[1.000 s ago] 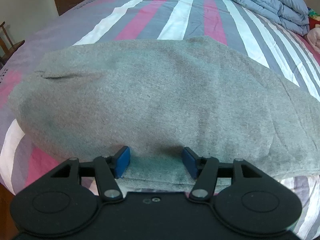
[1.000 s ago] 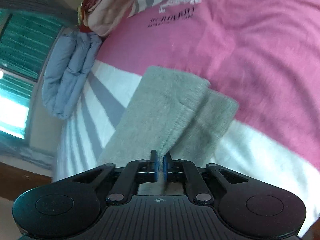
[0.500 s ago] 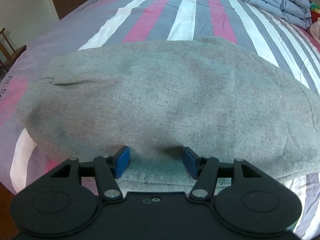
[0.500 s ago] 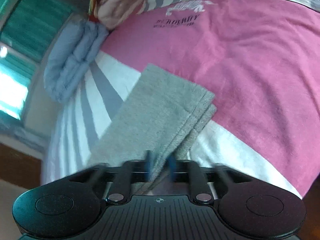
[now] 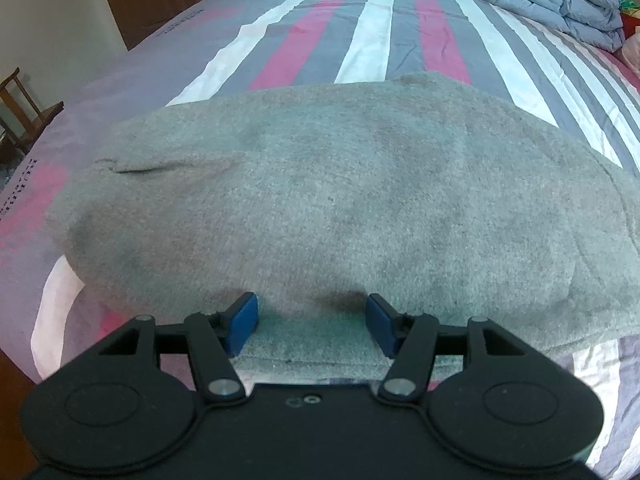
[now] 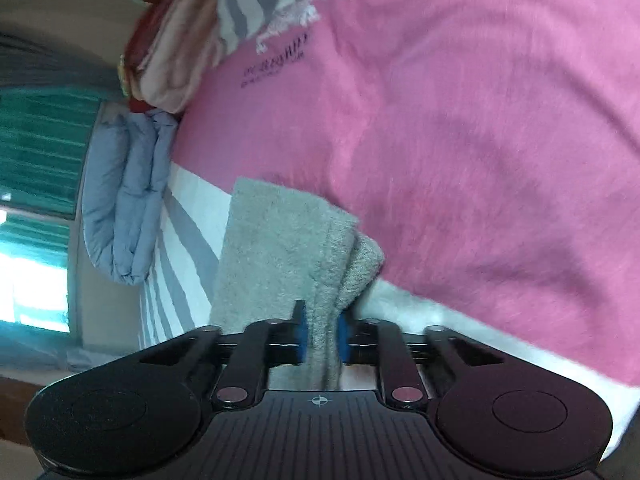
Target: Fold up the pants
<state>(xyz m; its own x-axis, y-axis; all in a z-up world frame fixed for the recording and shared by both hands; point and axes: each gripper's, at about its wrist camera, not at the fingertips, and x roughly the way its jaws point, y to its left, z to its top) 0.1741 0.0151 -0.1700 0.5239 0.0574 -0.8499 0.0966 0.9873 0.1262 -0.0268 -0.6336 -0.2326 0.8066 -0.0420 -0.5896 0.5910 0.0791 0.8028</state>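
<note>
**Observer:** Where do you stand right now?

**Operator:** The grey pants (image 5: 340, 208) lie flat across the striped bed sheet (image 5: 368, 40), near my edge of the bed. My right gripper (image 6: 321, 334) has the leg end: its jaws are closing, and the stacked hem layers sit between the 2 blue pads (image 6: 301, 336), bunched up. I judge that I am taking hold of the cuffs to carry them over toward the waist.

**Observer:** And the left?

**Operator:** The left gripper (image 5: 312, 322) is released, jaws standing apart, low over the near edge of the pants. The cloth lies under and between the fingers (image 5: 242, 318), but nothing is pinched. I want it to hold that end down as an anchor.

**Observer:** What makes this step go well?

**Operator:** First, I should make sure both layers are caught. In the right wrist view I see 2 folds in the pinch, but I cannot tell how deep they sit. If only 1 is gripped, the other will drag and the fold will skew. Then I would lift just enough to clear the sheet, and keep the edges square over the body of the pants.

**Observer:** Any risk?

**Operator:** The fabric looks thick and fleecy, so it may slip from a shallow pinch. The folded blue duvet (image 5: 540, 0) is well apart and no concern.
</note>
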